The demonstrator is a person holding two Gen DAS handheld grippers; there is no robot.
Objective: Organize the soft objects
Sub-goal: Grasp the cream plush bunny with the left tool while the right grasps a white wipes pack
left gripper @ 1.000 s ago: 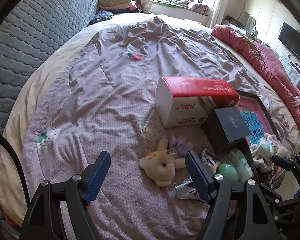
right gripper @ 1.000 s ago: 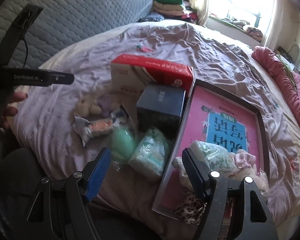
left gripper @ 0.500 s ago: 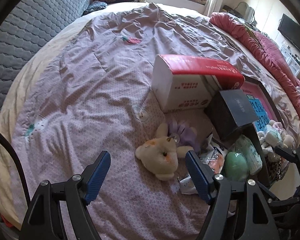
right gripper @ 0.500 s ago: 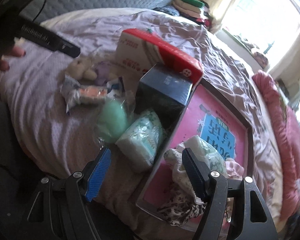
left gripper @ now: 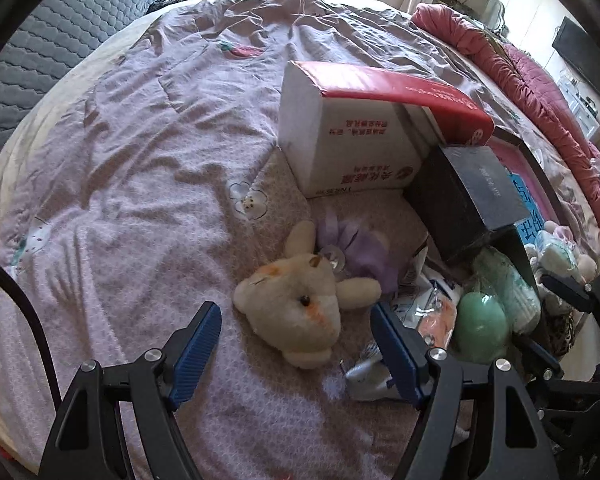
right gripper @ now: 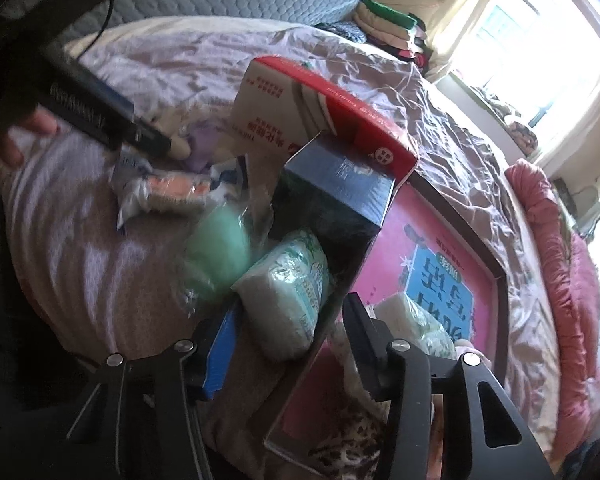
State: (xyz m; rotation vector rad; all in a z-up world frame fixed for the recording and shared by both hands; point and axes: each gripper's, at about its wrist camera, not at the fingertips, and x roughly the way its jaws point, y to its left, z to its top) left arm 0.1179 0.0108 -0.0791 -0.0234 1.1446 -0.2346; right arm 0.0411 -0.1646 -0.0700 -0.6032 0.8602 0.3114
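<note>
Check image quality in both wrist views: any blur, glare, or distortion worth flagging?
Left wrist view: sharp, evenly daylit, the cream plush toy crisp; strong fisheye bending at the bed's edges. Right wrist view: motion blur smears the green soft ball and the left gripper at upper left; the window is blown out white; the tissue pack stays readable.

Ahead of my left fingers a red-and-white carton (left gripper: 352, 128) stands on the lilac quilt (left gripper: 140, 152). A dark box (left gripper: 468, 196) leans right of it, beside the pink framed picture (right gripper: 436, 264) beyond my right fingers.
</note>
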